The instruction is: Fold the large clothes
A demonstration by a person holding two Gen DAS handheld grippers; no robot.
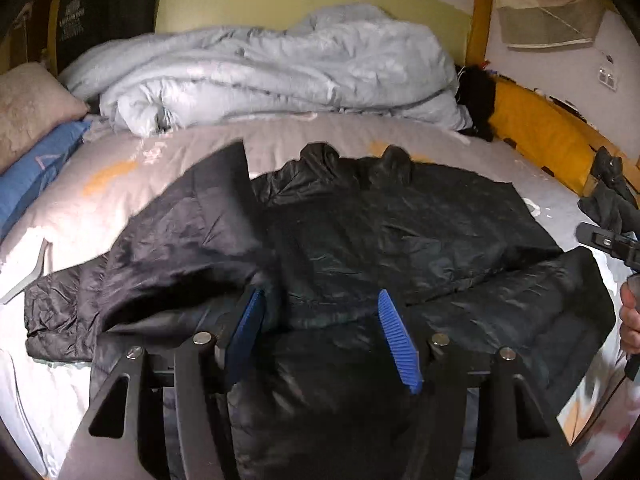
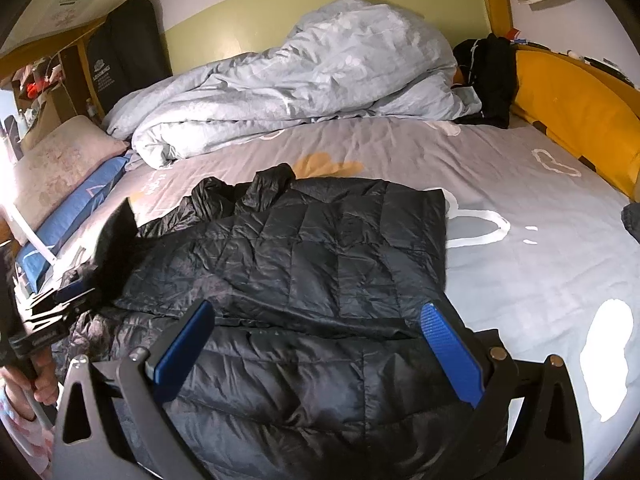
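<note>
A black quilted puffer jacket (image 1: 360, 232) (image 2: 300, 248) lies spread on the grey bed sheet (image 2: 520, 240), hood toward the far side. My left gripper (image 1: 320, 294) hovers over the jacket's near left part with its blue pads apart and nothing pressed between them. One black sleeve (image 1: 208, 208) stands up, blurred, just left of its left pad. The right wrist view shows the same sleeve (image 2: 116, 232) rising beside the left gripper (image 2: 60, 296). My right gripper (image 2: 318, 308) stands wide open above the jacket's near hem, empty. It also shows at the right edge (image 1: 608, 240).
A bunched light blue duvet (image 1: 280, 72) fills the far side of the bed. A beige pillow (image 1: 28, 108) and a blue one (image 1: 36, 176) lie at the left. A yellow padded rail (image 1: 536, 128) borders the right, with dark clothes (image 2: 488, 80) at its far corner.
</note>
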